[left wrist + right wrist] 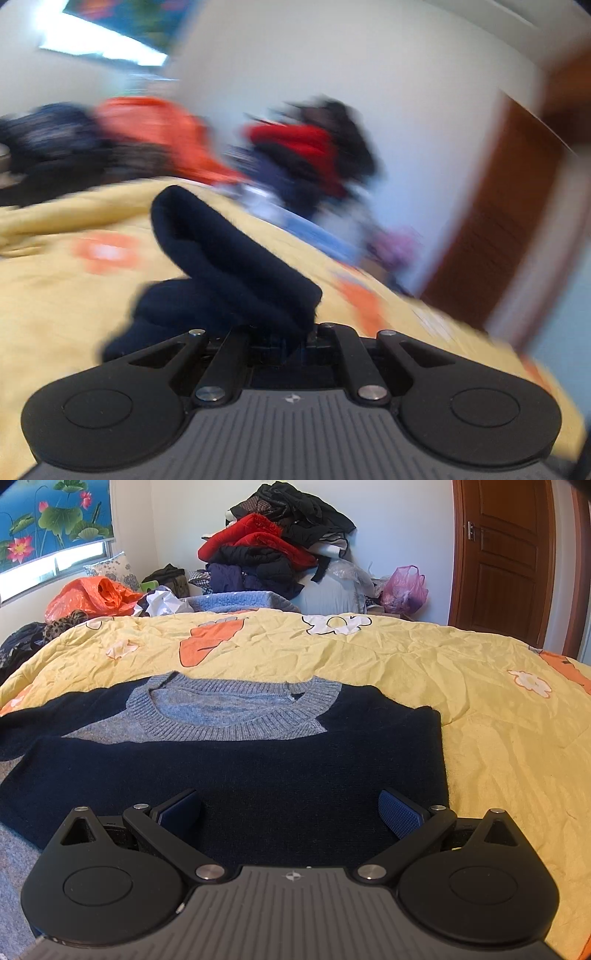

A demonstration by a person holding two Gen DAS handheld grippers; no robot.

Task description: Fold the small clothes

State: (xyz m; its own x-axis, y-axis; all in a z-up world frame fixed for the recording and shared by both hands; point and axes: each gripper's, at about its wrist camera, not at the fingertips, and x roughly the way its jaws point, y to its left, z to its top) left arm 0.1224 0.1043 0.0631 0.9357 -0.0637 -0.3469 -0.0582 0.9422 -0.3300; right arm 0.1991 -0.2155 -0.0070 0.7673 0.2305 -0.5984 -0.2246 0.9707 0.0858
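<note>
The navy sweater (229, 771) with a grey collar lies flat on the yellow quilt (498, 716), its neckline toward the far side. The left gripper (291, 334) has its fingers clamped on a navy sleeve (229, 254), lifted above the quilt. The right gripper (290, 812) hovers over the sweater's near part, fingers spread wide and empty.

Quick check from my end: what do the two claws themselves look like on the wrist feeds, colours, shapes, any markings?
Both look alike: matte black linkage arms with silver rivets, round black discs at each side, and a grey ribbed body bearing a small star-like emblem. The right claw has blue textured pads. On the left claw the pads are hidden by dark fabric. No cables or sleeves are visible.
</note>
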